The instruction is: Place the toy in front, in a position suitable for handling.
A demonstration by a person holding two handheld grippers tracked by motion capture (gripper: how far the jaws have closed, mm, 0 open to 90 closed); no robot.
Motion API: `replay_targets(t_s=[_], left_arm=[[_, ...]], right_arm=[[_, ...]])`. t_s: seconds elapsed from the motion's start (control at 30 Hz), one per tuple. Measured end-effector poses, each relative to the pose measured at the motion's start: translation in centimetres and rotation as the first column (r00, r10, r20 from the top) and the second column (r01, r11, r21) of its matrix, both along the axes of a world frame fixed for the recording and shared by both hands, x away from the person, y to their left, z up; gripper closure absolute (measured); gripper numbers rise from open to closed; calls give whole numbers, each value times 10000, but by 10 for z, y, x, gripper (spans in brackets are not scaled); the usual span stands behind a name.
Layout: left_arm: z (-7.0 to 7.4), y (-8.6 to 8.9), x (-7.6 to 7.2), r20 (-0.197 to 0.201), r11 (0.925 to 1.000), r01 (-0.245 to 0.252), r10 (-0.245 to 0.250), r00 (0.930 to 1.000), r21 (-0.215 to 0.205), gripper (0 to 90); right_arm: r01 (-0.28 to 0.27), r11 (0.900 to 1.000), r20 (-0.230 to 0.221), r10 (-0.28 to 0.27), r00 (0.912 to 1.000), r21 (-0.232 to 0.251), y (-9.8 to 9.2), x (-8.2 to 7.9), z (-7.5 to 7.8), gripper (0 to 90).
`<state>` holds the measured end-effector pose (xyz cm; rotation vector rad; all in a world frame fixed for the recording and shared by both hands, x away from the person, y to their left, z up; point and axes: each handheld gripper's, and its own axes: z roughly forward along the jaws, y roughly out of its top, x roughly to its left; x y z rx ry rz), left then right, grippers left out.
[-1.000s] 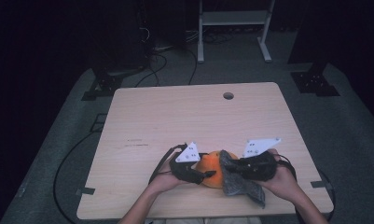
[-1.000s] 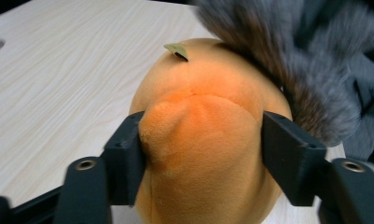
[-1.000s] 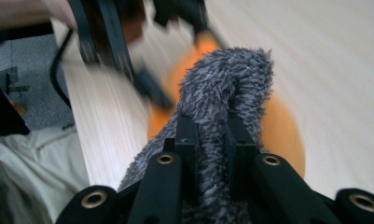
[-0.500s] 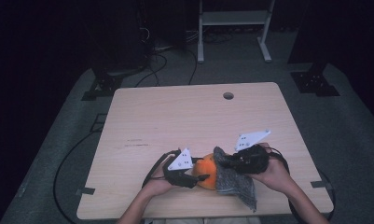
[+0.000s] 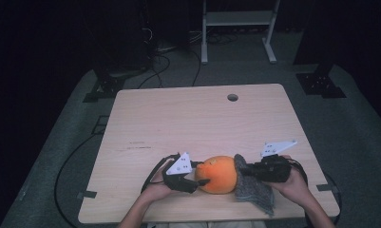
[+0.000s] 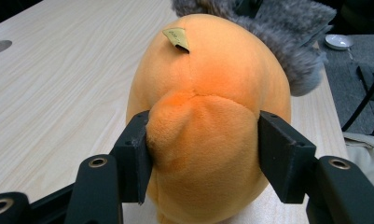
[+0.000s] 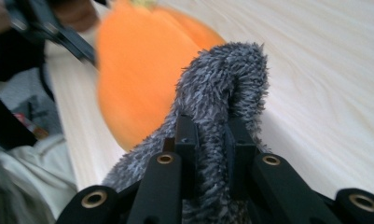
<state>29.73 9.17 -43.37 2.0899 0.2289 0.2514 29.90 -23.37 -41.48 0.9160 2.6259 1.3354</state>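
The left gripper (image 6: 203,154) had its jaws pinching a rounded bulge at the near end of an orange plush (image 6: 208,112). In the left gripper view both pads dented the soft fabric, one on each side of the bulge. Its jaws had just been opening a little, with the plush between them and the pads in contact. A small yellowish tag (image 6: 176,37) stuck up from the top seam of the plush.

The right gripper (image 7: 208,140) had its jaws pressed close together on a fold of a grey cloth (image 7: 231,88). In the right gripper view the shaggy cloth rose between the two pads and curled over above them, with the plush (image 7: 138,70) blurred just behind it.

In the high view the left gripper (image 5: 197,178) met the plush (image 5: 219,173) from its left side, and the right gripper (image 5: 247,172) held the cloth (image 5: 254,194) against the right side of the plush. The cloth touched the plush there and spread down onto the table (image 5: 193,123) toward the near edge. The plush lay on the table near its front edge, between the two grippers. A hand (image 5: 155,190) gripped the left one and another hand (image 5: 295,183) the right one. A grey plate sat on top of each gripper.

A round hole (image 5: 233,97) showed in the far part of the table. Cables (image 5: 69,161) ran over the grey floor to the left of it.
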Motion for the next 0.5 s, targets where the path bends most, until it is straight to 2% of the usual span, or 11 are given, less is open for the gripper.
replay_targets(t_s=[0.1, 0.17, 0.23, 0.4, 0.43, 0.5], left_arm=[[1, 1, -1, 105, 9999, 71, -73, 9999, 111, 412], [1, 0, -3, 186, 9998, 88, -91, 9998, 172, 412], [2, -2, -4, 277, 9996, 131, -138, 9995, 248, 409], [3, -5, -8, 402, 9986, 419, -431, 9983, 314, 400], [2, -4, -8, 437, 9977, 550, -568, 9974, 401, 398], [2, -3, -8, 354, 9979, 524, -537, 9979, 370, 395]], right_arm=[[270, 9991, -275, -278, 9992, -314, -10, 1, -7, 777], [301, 9995, -386, -304, 9988, -88, -15, 2, -6, 776], [186, 9997, -275, -181, 9995, 187, -15, 2, 2, 776], [-773, 9944, 221, 759, 9969, 719, 12, 3, 31, 775], [-902, 9933, 239, 887, 9958, 719, 17, 4, 34, 774], [-1063, 9934, 329, 1049, 9939, 435, 28, 7, 36, 774]])
